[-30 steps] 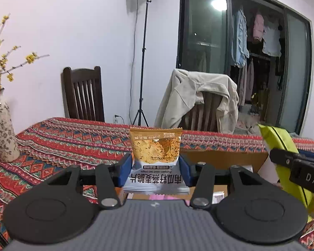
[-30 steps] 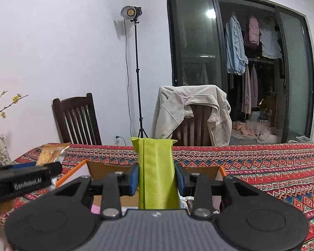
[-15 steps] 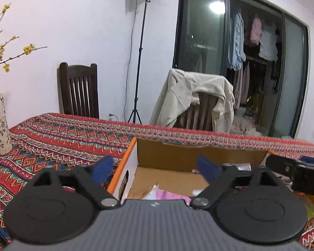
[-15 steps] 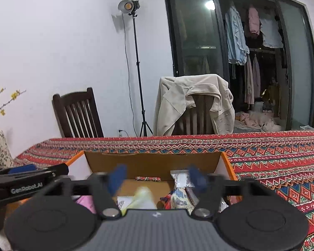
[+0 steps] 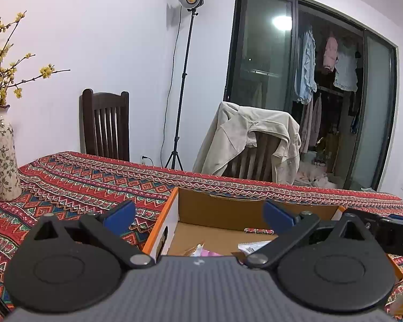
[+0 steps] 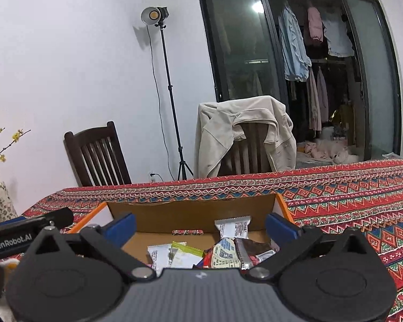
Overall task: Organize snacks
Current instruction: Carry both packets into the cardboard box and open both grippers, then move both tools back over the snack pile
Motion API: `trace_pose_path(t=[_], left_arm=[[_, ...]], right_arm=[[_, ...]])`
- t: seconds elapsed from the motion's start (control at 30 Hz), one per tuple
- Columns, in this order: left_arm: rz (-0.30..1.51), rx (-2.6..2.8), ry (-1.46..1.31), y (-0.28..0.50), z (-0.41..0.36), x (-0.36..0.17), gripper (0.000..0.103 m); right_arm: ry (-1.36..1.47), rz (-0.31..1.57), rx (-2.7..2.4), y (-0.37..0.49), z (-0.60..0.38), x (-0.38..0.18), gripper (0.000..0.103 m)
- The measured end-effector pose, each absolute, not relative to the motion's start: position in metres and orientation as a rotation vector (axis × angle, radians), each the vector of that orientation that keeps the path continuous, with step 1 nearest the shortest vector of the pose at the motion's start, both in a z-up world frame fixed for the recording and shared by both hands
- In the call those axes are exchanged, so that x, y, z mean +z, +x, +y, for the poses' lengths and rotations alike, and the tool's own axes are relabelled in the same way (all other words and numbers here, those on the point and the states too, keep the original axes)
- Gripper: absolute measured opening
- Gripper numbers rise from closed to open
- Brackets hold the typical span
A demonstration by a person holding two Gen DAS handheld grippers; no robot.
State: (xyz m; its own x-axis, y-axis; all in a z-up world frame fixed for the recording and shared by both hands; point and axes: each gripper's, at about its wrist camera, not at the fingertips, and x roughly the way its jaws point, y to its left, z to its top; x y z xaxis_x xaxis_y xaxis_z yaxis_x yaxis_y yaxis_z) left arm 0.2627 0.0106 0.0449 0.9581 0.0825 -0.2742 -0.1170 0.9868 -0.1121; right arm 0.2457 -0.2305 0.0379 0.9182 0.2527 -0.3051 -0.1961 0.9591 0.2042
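Snacks (image 6: 223, 249) lay in the cardboard box (image 6: 190, 214) on the patterned tablecloth (image 6: 349, 196).
In the left wrist view the left gripper (image 5: 198, 214) hung over the box with jaws wide and nothing between them. In the right wrist view the right gripper (image 6: 200, 226) had just opened wide above the wrappers, gripping nothing.

- Cardboard box (image 6: 190, 214) open on top, free drop-in from above; snack packets (image 6: 228, 249) crowd its right half.
- Left half floor mostly bare.
- Desk (image 5: 75, 185) left of box bare up to vase (image 5: 2, 155).
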Motion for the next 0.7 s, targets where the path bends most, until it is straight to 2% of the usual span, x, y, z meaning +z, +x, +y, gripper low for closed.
trace_pose_path(t=[0.7], left_arm=[[0.260,0.095,-0.096,0.208,0.018,0.074,0.103]], right_arm=[[0.093,0.301,0.212,0.198,-0.237,0.064,0.103]])
